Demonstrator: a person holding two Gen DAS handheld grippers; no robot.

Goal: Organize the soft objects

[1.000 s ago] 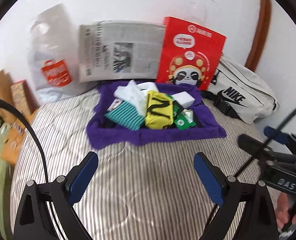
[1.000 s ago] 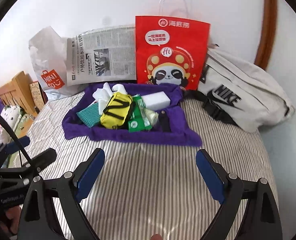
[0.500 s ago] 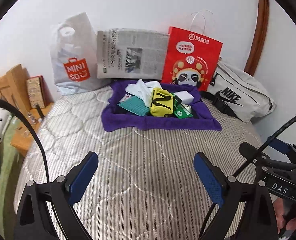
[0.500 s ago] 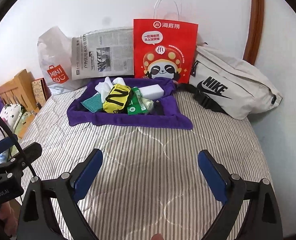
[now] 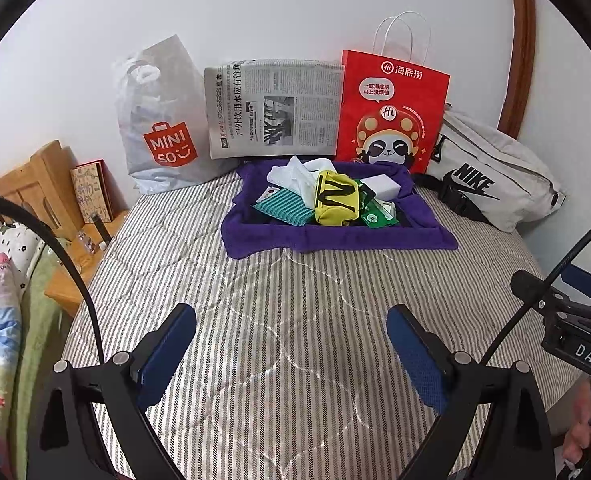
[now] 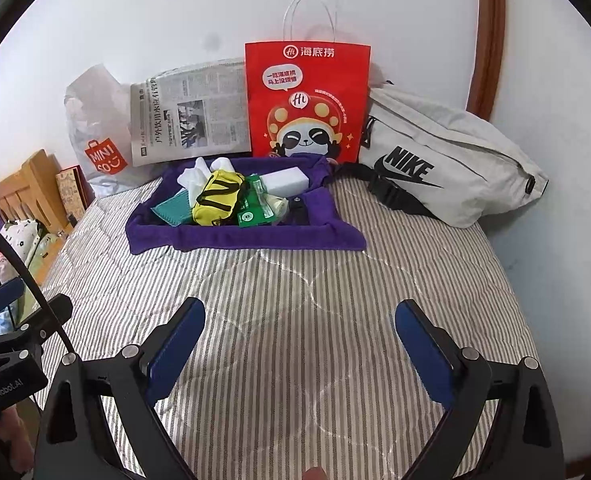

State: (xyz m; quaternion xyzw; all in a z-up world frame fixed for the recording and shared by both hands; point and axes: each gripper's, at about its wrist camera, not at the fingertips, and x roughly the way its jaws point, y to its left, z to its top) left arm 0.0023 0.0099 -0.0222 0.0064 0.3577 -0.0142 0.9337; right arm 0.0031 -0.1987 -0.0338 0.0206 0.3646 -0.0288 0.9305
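A purple cloth tray [image 5: 335,237] [image 6: 251,236] lies on the striped bed near the wall. It holds a yellow pouch [image 5: 335,200] [image 6: 217,198], a teal striped cloth [image 5: 285,210] [image 6: 173,209], white tissue [image 5: 291,178] [image 6: 193,178], a white block [image 5: 381,187] [image 6: 285,180] and green packets [image 5: 377,216] [image 6: 255,206]. My left gripper [image 5: 291,344] is open and empty, well short of the tray. My right gripper [image 6: 299,340] is open and empty too, also over bare bed. Each gripper shows at the edge of the other's view.
Against the wall stand a white Miniso bag [image 5: 163,120], a newspaper [image 5: 273,108], a red panda paper bag [image 5: 391,112] and a grey Nike bag [image 5: 495,172]. A wooden stand [image 5: 43,184] with a book is at the left. The striped bed [image 5: 295,300] stretches toward me.
Both grippers have pulled back from the tray and risen, so the tray looks smaller and farther away. More bed and wall show. The jaws stayed open.
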